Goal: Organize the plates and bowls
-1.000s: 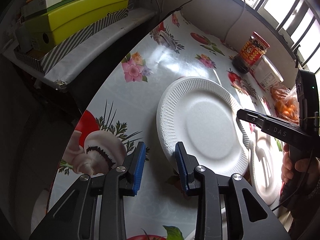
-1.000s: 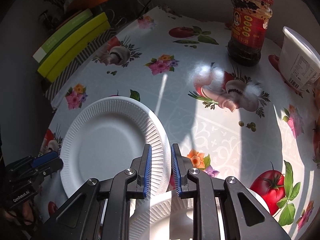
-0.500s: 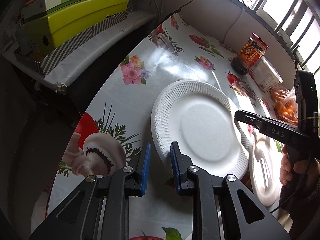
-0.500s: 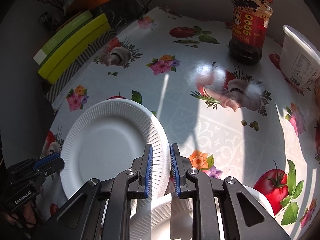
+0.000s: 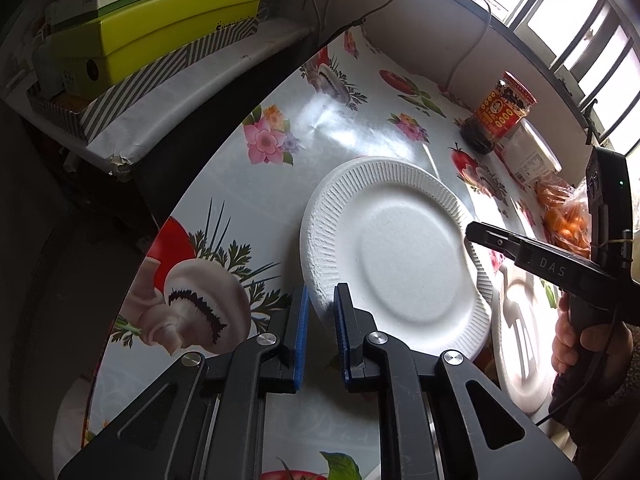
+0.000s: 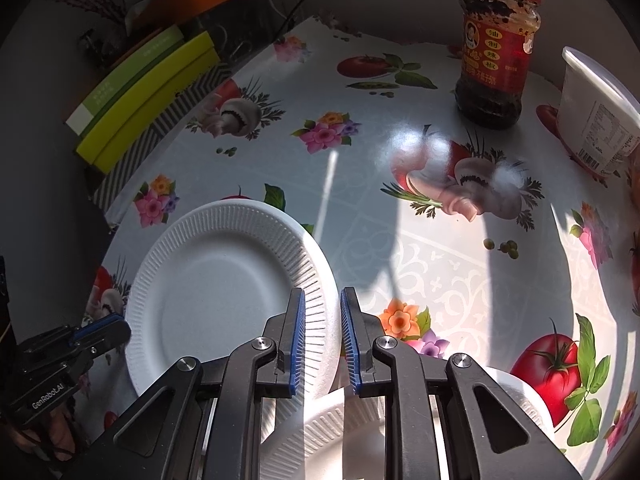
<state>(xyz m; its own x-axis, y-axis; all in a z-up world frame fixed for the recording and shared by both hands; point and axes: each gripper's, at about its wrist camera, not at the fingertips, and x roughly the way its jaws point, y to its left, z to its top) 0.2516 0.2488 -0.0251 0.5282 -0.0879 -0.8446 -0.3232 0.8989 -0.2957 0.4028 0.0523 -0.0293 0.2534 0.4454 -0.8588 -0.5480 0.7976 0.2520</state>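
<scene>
A white ribbed paper plate [image 5: 400, 256] is held tilted above the flowered tablecloth. My left gripper [image 5: 320, 312] is shut on the plate's near-left rim. My right gripper [image 6: 323, 328] is shut on the opposite rim of the same plate [image 6: 224, 296], and its black body shows in the left wrist view [image 5: 536, 260]. A second white plate [image 5: 520, 344] lies on the table under the held plate's right edge; it also shows in the right wrist view [image 6: 340, 432] below my fingers.
A chili sauce jar [image 6: 496, 48] and a white tub [image 6: 596, 112] stand at the far side. A bag of oranges [image 5: 568, 216] lies near them. Green-yellow boxes [image 5: 160, 32] sit on a striped shelf left of the table edge [image 5: 192, 184].
My left gripper has closed from wide open onto the plate's rim. The plate has lifted and shifted slightly while the right gripper kept its hold.
</scene>
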